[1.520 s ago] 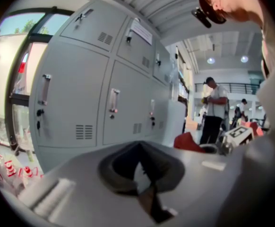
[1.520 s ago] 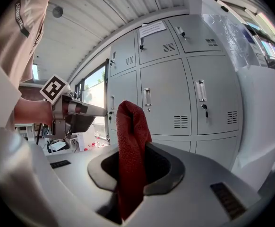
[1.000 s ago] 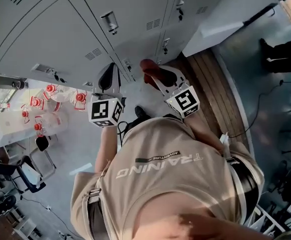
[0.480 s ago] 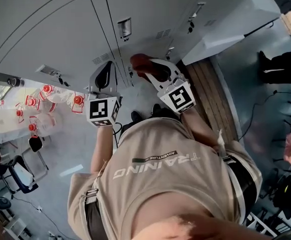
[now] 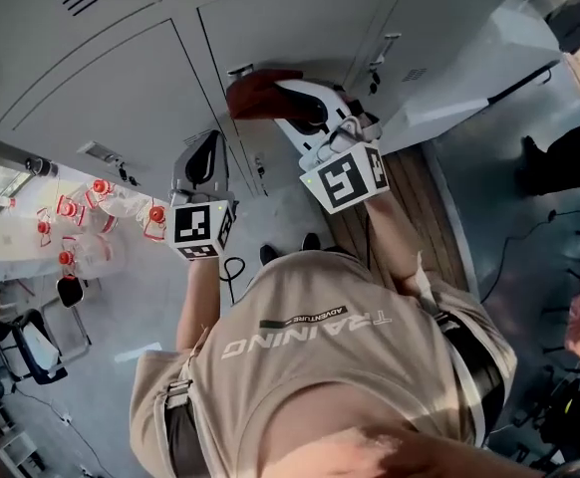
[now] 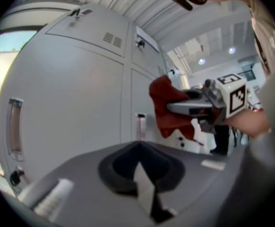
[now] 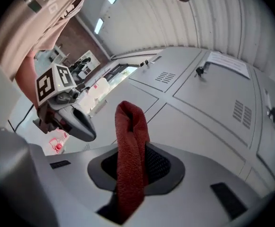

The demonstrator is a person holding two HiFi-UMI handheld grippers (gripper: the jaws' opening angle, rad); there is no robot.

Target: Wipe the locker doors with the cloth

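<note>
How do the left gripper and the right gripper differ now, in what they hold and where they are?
The right gripper is shut on the red cloth; the left gripper is shut on nothing. The right gripper reaches higher, at a locker door; the left gripper hangs lower in the head view. Both point toward the locker doors.

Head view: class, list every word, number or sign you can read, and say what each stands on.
"TRAINING": on the person's shirt, upside down in this view.
"ADVENTURE": small, beside it on the shirt; only just legible.
Marker cubes: square patterns, no letters.
Locker doors: no print readable.
</note>
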